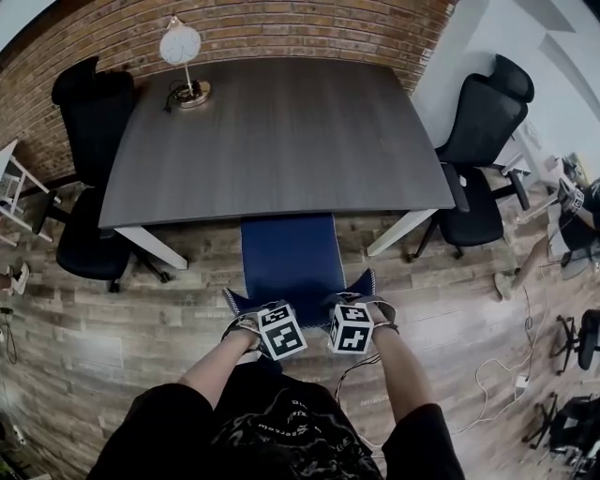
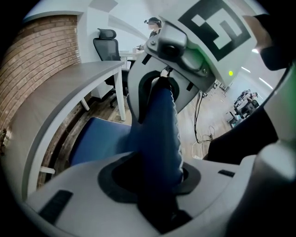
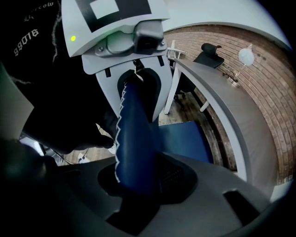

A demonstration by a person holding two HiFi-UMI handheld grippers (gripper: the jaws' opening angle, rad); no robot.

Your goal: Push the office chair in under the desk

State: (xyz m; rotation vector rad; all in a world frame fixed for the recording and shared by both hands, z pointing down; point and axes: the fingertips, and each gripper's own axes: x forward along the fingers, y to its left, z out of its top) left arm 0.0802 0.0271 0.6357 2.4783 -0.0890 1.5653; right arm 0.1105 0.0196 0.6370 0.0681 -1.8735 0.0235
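The blue office chair (image 1: 289, 253) stands in front of me, its seat partly under the front edge of the grey desk (image 1: 281, 131). Both grippers hold the top of its backrest. My left gripper (image 1: 248, 321) is shut on the backrest's left end, my right gripper (image 1: 375, 307) on its right end. In the left gripper view the blue backrest edge (image 2: 159, 125) runs through my left gripper (image 2: 155, 179) toward the other gripper, with the seat (image 2: 99, 139) below the desk (image 2: 55, 102). The right gripper view shows the stitched backrest (image 3: 134, 134) filling my right gripper (image 3: 138, 180).
A black chair (image 1: 89, 187) stands at the desk's left end and another (image 1: 483, 150) at its right. A globe lamp (image 1: 183, 56) sits at the desk's far left corner by the brick wall (image 1: 281, 28). Cables (image 1: 497, 375) lie on the wood floor to my right.
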